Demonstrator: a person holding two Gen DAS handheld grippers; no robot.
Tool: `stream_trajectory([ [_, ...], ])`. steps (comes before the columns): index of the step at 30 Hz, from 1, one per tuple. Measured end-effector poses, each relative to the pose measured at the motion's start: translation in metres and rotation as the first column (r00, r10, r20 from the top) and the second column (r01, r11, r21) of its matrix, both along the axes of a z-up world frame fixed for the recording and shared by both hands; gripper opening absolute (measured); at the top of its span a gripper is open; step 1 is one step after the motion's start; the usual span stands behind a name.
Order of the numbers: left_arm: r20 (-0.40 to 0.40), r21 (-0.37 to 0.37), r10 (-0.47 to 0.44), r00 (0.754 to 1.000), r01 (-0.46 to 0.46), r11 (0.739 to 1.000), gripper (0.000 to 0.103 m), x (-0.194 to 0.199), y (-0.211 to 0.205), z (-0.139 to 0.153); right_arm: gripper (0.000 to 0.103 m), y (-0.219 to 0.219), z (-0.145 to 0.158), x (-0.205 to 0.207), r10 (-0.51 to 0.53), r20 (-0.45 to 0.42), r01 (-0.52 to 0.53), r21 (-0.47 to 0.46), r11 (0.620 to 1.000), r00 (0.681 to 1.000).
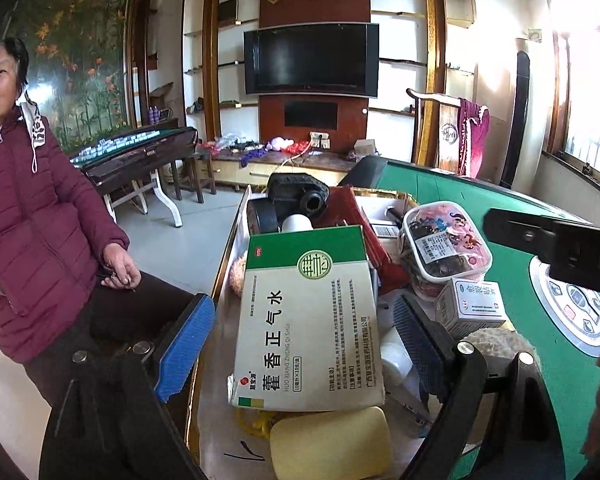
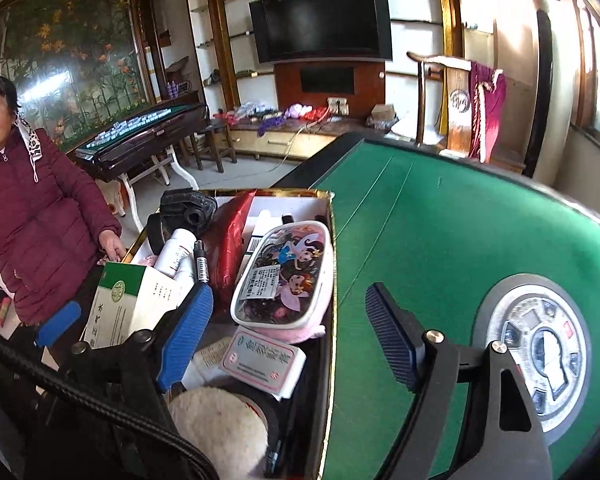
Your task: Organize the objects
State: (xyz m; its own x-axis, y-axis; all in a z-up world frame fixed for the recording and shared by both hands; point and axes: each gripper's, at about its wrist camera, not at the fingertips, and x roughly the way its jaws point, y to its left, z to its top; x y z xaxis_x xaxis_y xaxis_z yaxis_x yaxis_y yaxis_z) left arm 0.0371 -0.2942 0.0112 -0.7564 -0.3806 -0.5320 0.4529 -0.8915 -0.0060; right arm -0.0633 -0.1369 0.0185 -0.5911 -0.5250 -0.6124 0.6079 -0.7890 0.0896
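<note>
Living room, green felt surface (image 2: 440, 216) carrying a gold-edged box (image 2: 329, 280) of clutter. Your left hand-held gripper (image 1: 304, 344) stands released around the green-and-white medicine carton (image 1: 308, 320); your right hand-held gripper (image 2: 288, 344) hangs released, empty. The cartoon-lidded container (image 2: 288, 276) lies at twelve o'clock: nudge items flat, avoiding its lid.

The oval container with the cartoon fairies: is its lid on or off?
On. The printed lid covers the oval container from rim to rim, and it lies inside the gold-edged box, tilted among the other things.

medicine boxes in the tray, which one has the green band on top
The large medicine box lying between the left tongs; the small medicine box beside it is white and blue.
</note>
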Motion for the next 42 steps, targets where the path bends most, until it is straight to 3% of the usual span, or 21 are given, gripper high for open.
stream_trajectory([
  [13, -0.066, -0.095, 0.016, 0.998, -0.022, 0.995, 0.088, 0.009, 0.013, 0.009, 0.081, 0.04, 0.011, 0.065, 0.01, -0.154, -0.015, -0.031, 0.999, 0.988],
  [21, -0.113, -0.101, 0.009, 0.994, -0.02, 0.995, 0.088, 0.028, 0.029, 0.022, 0.083, 0.077, 0.003, 0.096, -0.031, -0.224, 0.021, -0.047, 0.999, 0.974],
  [25, -0.121, -0.124, -0.002, 0.993, -0.013, 0.992, 0.1, 0.037, 0.042, 0.03, 0.083, 0.088, -0.002, 0.1, -0.041, -0.208, 0.028, -0.064, 0.998, 0.977],
  [30, -0.145, -0.189, 0.034, 0.989, -0.061, 0.98, 0.101, 0.05, 0.059, 0.037, 0.083, 0.093, -0.008, 0.094, -0.05, -0.162, 0.037, -0.079, 0.996, 0.985],
  [33, -0.078, -0.249, 0.059, 0.995, -0.077, 0.965, 0.101, 0.047, 0.065, 0.037, 0.083, 0.093, -0.008, 0.095, -0.048, -0.166, 0.034, -0.084, 0.996, 0.985],
  [37, -0.063, -0.141, -0.002, 0.998, -0.007, 0.99, 0.101, 0.053, 0.051, 0.031, 0.083, 0.097, -0.013, 0.1, -0.043, -0.167, 0.028, -0.087, 0.996, 0.985],
  [42, -0.073, -0.108, 0.017, 0.997, -0.025, 0.994, 0.101, 0.056, 0.04, 0.028, 0.083, 0.092, -0.015, 0.103, -0.03, -0.177, 0.018, -0.07, 0.997, 0.984],
])
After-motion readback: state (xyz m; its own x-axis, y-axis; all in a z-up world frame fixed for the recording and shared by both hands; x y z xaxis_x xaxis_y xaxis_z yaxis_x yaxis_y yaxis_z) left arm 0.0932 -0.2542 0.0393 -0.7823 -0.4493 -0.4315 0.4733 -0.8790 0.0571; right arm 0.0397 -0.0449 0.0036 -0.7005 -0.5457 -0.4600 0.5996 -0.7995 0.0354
